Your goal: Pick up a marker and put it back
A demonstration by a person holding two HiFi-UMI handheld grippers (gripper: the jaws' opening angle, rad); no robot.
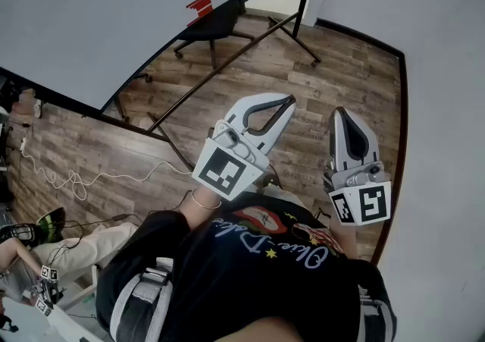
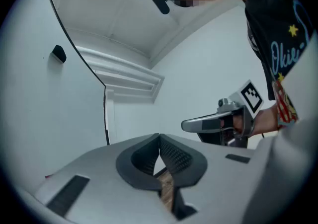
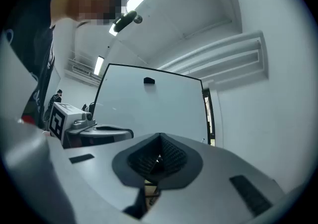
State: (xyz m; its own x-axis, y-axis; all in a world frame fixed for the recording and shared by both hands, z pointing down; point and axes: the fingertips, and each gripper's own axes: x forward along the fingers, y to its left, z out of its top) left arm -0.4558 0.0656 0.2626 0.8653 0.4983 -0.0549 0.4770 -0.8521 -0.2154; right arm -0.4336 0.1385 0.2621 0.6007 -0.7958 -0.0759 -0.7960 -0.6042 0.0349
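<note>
A small red thing (image 1: pixel 201 4), too small to tell if it is a marker, sits on the whiteboard's (image 1: pixel 114 14) edge at 11 o'clock. The left gripper (image 1: pixel 291 99) and right gripper (image 1: pixel 338 111) are both clenched and empty, side by side above the floor (image 1: pixel 333 67).

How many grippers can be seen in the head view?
2. The left gripper is over the wooden floor at the middle, jaws together; the right gripper is beside it, nearer the white wall, also shut. Both empty, none hidden.
</note>
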